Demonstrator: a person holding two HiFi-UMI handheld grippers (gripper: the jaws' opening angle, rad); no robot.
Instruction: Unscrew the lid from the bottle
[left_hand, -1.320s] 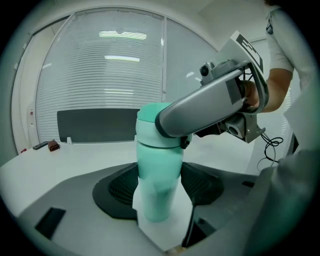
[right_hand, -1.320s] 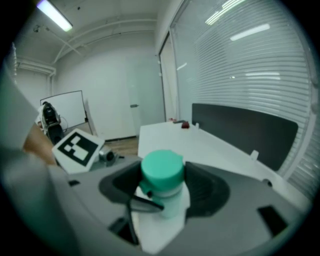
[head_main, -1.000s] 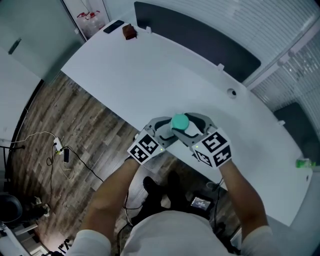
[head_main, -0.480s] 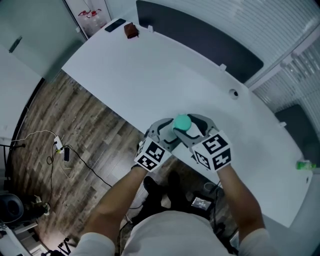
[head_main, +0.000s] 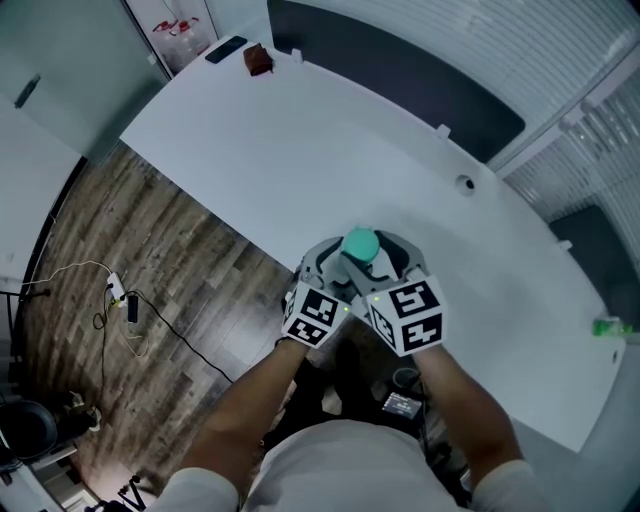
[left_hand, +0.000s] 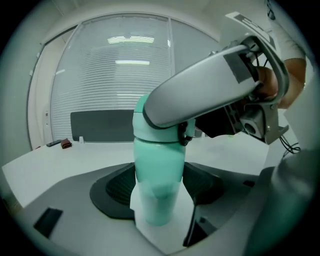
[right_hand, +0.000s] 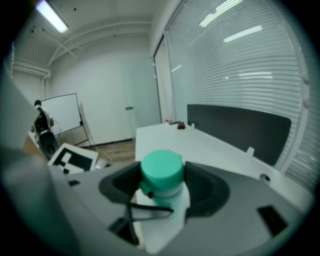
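A mint-green bottle (left_hand: 159, 170) with a darker green lid (head_main: 359, 243) stands upright near the front edge of the white desk (head_main: 300, 150). My left gripper (head_main: 343, 262) reaches in from the lower left. Its dark pads (left_hand: 114, 192) lie against both sides of the bottle's body. Its jaws have just been opening slightly, with the bottle still between them. My right gripper (head_main: 372, 255) comes in from the lower right, higher up, shut on the lid (right_hand: 161, 170). One of its grey fingers (left_hand: 200, 95) crosses the lid in the left gripper view. A thin black loop (right_hand: 150, 210) hangs below the lid.
At the desk's far left corner lie a small brown object (head_main: 257, 60) and a black phone (head_main: 226, 48). A dark partition panel (head_main: 400, 70) lines the far edge, with a cable hole (head_main: 464, 184) nearby. A green item (head_main: 608, 326) lies far right. Cables (head_main: 120, 300) trail on the wooden floor.
Both grippers have turned about the bottle, and their marker cubes have swung toward each other and nearer to me. The bottle has stayed where it was.
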